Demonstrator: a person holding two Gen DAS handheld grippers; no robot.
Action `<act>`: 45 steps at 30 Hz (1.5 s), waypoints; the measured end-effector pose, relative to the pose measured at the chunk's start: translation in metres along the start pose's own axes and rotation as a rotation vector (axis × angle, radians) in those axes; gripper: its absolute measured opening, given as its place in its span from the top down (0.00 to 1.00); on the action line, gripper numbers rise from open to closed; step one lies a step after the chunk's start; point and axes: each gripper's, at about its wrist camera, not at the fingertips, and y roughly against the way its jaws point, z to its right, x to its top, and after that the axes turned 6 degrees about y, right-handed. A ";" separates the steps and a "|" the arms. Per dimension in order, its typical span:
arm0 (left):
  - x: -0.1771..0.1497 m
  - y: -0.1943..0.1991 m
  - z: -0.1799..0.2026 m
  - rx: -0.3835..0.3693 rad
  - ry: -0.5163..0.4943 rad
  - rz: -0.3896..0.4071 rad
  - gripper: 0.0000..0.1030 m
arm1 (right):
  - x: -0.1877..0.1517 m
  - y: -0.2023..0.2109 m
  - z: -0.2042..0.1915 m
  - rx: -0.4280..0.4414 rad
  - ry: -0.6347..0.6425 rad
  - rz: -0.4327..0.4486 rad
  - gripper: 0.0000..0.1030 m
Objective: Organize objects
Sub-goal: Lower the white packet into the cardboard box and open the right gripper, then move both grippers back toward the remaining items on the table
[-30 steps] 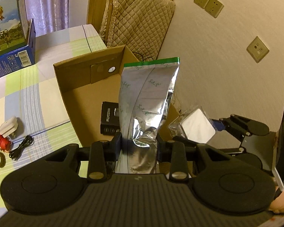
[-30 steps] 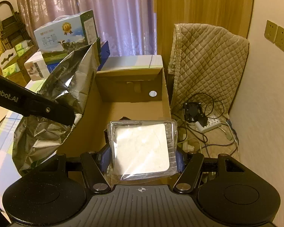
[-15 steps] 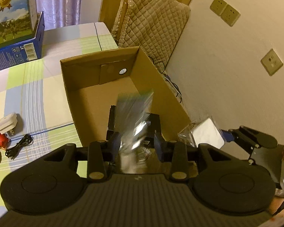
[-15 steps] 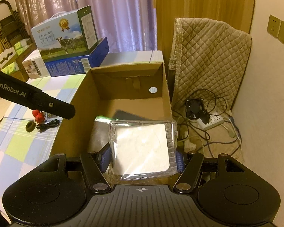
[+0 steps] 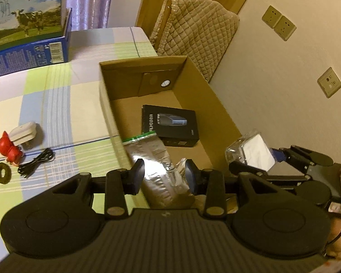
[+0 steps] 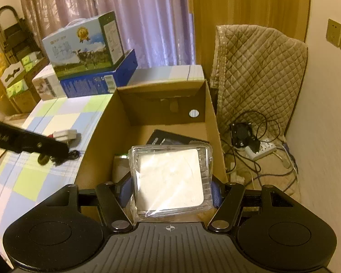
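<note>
A cardboard box (image 5: 200, 84) is set at the right edge of the table (image 5: 63, 104), between it and the wall. Inside, a foil bag (image 5: 154, 159) is laid against the left wall, with a boxed shaver (image 5: 170, 125) just behind it. On the table to the left, a plug (image 5: 22, 132), a cable (image 5: 36, 162) and a hair tie (image 5: 3, 173) are grouped; stacked cartons (image 5: 27, 29) are placed behind them
</note>
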 end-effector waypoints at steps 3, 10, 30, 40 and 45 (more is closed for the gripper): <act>-0.002 0.006 -0.005 0.006 -0.002 0.013 0.68 | 0.000 -0.001 0.005 0.002 -0.050 0.048 0.28; -0.007 0.018 -0.018 0.034 -0.023 0.059 0.64 | -0.001 0.011 0.013 -0.013 -0.110 0.068 0.28; -0.095 0.103 -0.081 0.096 0.051 0.228 0.21 | -0.042 0.066 -0.069 0.047 -0.108 0.093 0.28; -0.147 0.159 -0.129 0.217 0.097 0.345 0.01 | -0.048 0.078 -0.132 0.111 -0.066 0.110 0.28; -0.170 0.173 -0.156 0.271 0.129 0.351 0.01 | -0.050 0.074 -0.156 0.144 -0.044 0.096 0.28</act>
